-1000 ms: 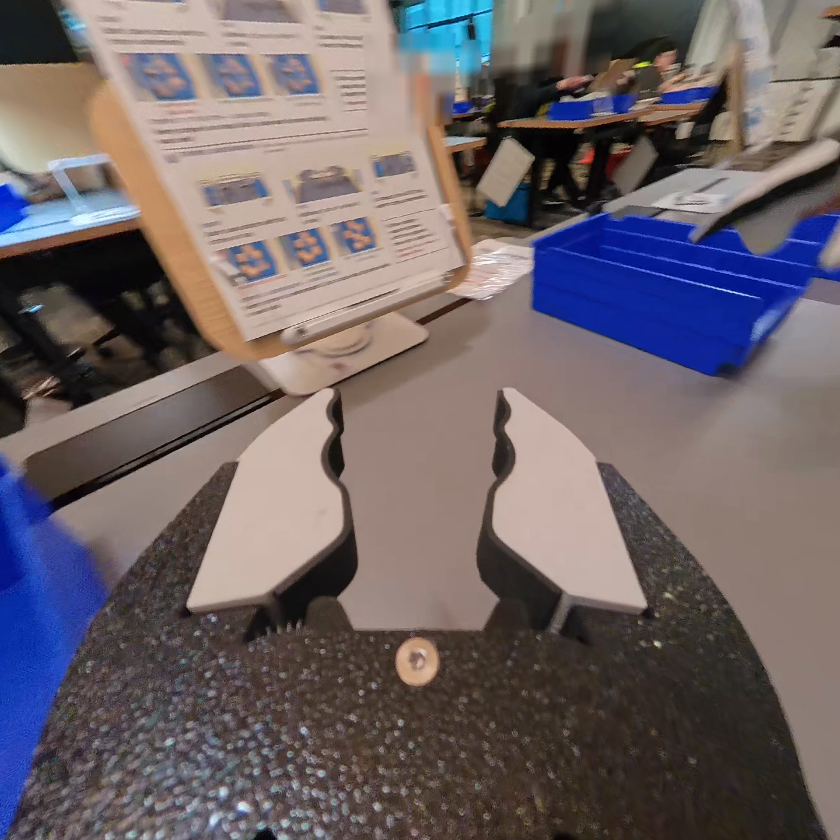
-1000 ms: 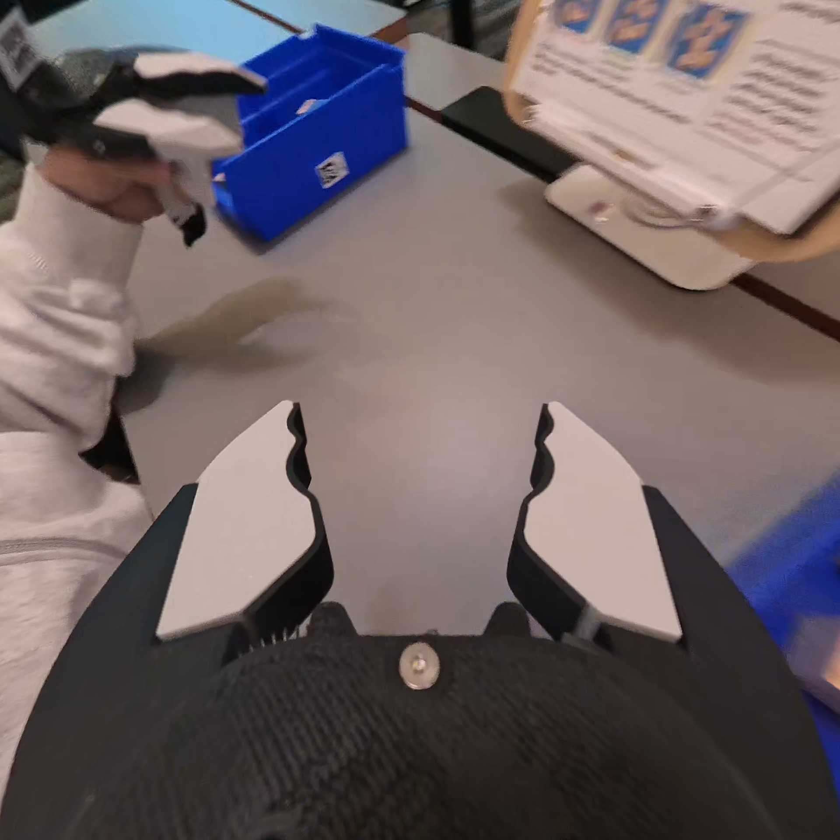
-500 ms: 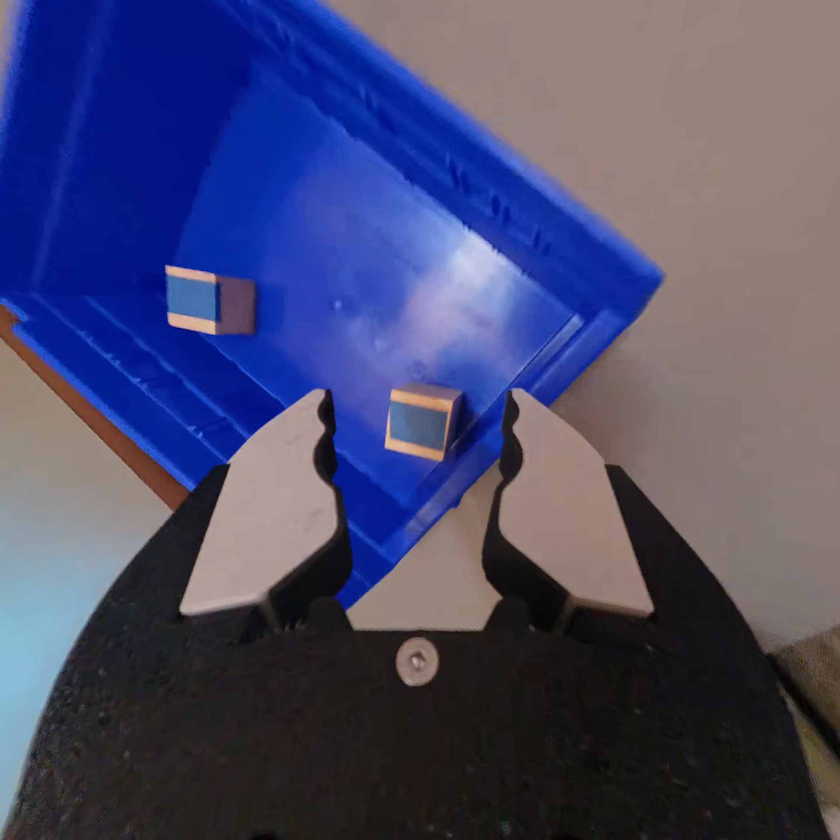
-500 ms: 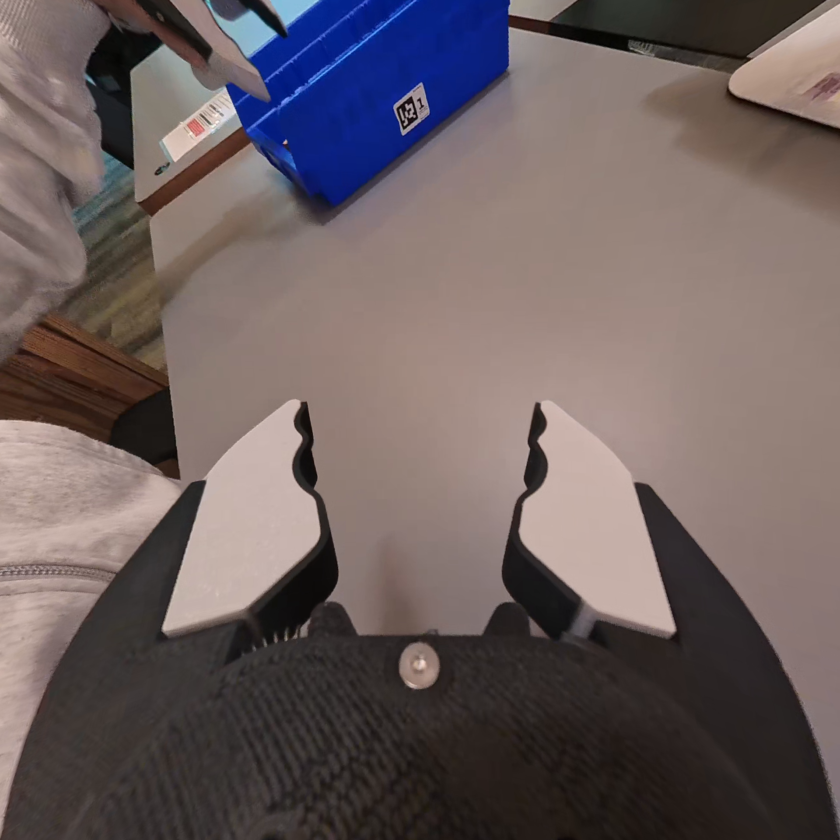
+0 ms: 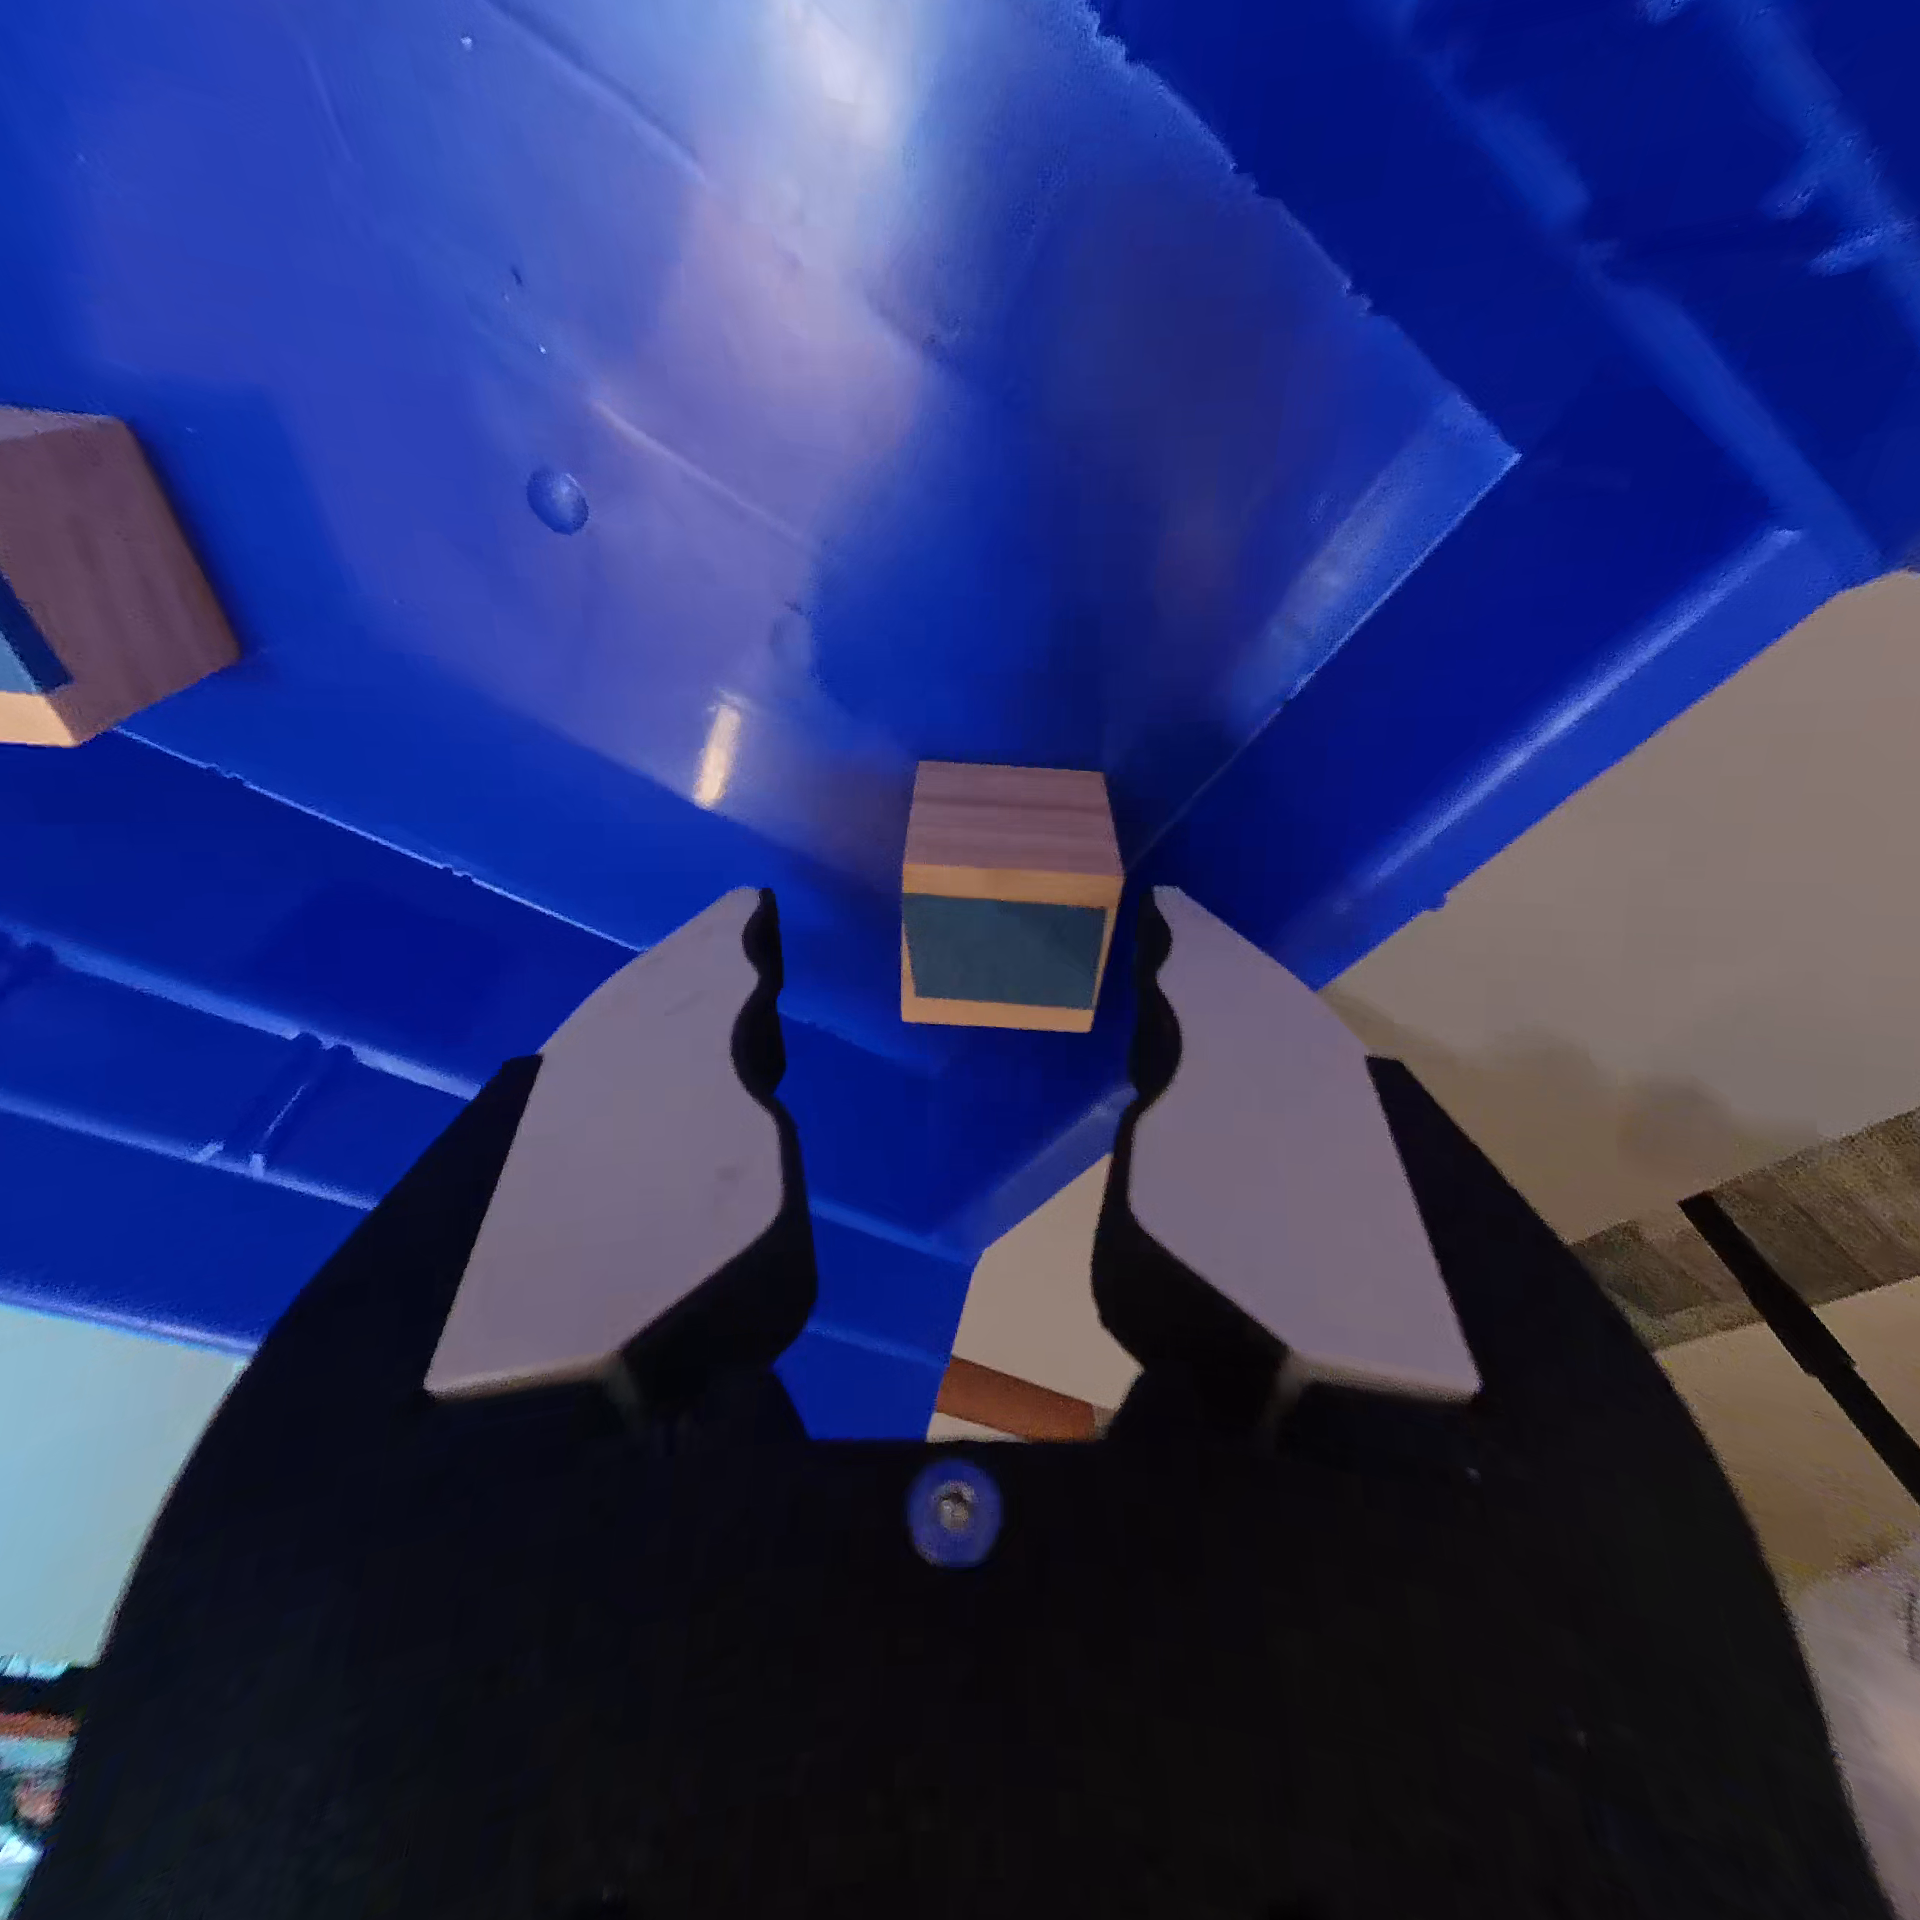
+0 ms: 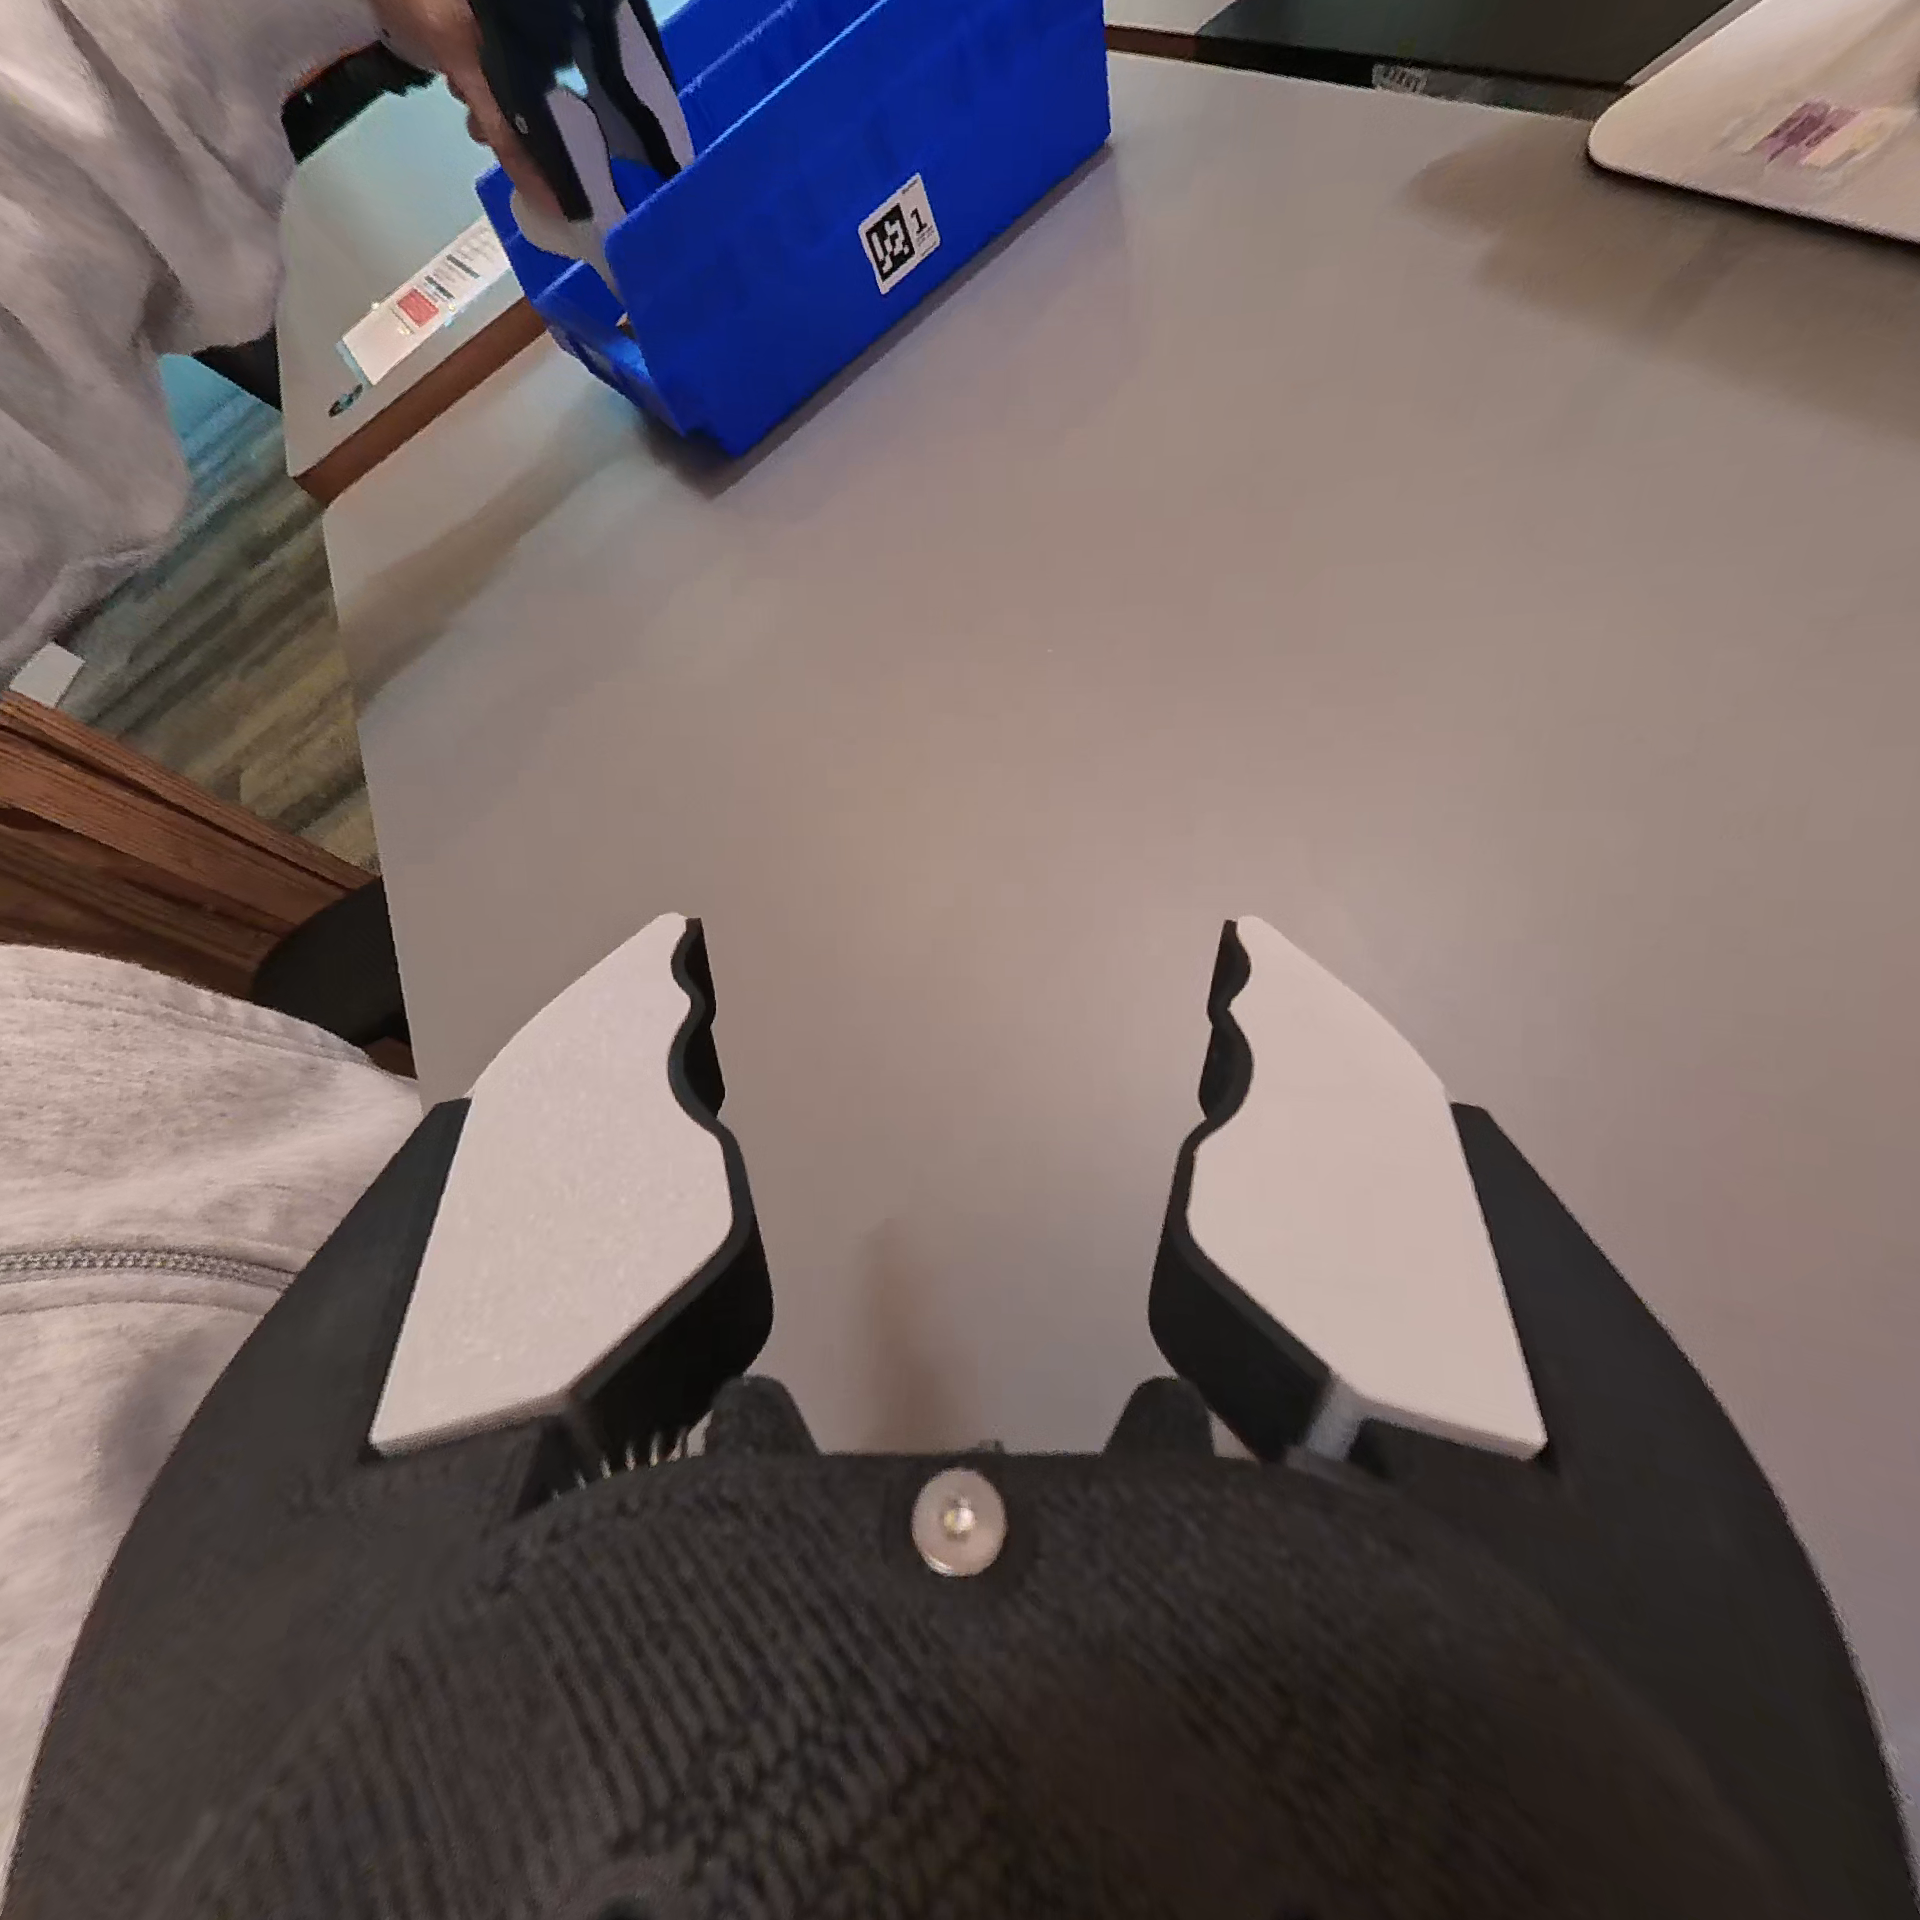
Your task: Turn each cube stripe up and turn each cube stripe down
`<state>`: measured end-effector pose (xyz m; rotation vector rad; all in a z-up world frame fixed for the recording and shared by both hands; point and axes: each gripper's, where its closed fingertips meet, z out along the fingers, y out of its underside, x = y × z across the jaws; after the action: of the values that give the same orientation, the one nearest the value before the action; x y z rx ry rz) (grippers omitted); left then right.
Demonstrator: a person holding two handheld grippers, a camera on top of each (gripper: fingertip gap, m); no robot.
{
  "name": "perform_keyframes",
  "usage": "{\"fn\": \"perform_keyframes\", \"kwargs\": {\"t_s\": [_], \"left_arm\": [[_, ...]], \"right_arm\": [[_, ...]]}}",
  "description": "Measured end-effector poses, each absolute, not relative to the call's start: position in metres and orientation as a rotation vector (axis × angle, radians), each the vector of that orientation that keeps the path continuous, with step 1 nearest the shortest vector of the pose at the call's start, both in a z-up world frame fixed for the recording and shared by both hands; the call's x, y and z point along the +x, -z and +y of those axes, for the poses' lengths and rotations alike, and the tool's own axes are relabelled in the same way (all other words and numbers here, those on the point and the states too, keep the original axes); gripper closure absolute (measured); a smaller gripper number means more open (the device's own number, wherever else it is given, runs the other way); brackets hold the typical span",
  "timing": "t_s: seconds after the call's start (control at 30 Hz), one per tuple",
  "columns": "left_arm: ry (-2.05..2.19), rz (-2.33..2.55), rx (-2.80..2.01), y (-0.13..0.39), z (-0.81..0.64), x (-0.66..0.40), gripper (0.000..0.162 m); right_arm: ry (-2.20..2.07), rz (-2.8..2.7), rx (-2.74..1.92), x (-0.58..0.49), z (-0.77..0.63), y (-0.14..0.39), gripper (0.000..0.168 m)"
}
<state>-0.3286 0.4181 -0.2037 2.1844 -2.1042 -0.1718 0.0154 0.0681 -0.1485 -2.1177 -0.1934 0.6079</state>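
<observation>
Left wrist view: the left tool (image 5: 954, 914) points down into a blue bin (image 5: 416, 312), its jaws apart and holding nothing. A wooden cube (image 5: 1006, 896) lies on the bin floor close to a corner, just beyond the fingertips and in line with the gap between them; its blue stripe faces the camera. A second cube (image 5: 99, 582) lies at the left edge of the view, well apart from the first, only partly in frame. Past the bin's corner, the grey desk (image 5: 1621, 831) shows at right.

Right wrist view: the right tool (image 6: 961, 935) hovers over bare desk (image 6: 1143, 675), jaws spread wide and empty. Far off at upper left stands the blue bin (image 6: 790, 260), bearing a white sticker (image 6: 900, 233) with a black square code on its outer wall. The left tool (image 6: 603, 125) dips into the bin's open top. A grey sleeve (image 6: 94, 260) fills the left edge. A white flat base (image 6: 1766, 135) sits at upper right. A paper label (image 6: 421, 312) lies on a neighbouring surface beyond the bin.
</observation>
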Motion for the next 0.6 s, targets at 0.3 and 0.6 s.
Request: {"fn": "perform_keyframes", "kwargs": {"t_s": [0.3, 0.6], "left_arm": [[0.231, -2.018, 2.143, 0.214, 0.413, -0.34, 0.104], [0.232, -2.104, 2.216, 0.217, 0.419, -0.334, 0.117]], "right_arm": [[-0.611, -0.18, -2.12, 0.019, 0.068, 0.149, 0.077], [-0.618, -0.176, -2.123, 0.016, 0.07, 0.151, 0.077]]}}
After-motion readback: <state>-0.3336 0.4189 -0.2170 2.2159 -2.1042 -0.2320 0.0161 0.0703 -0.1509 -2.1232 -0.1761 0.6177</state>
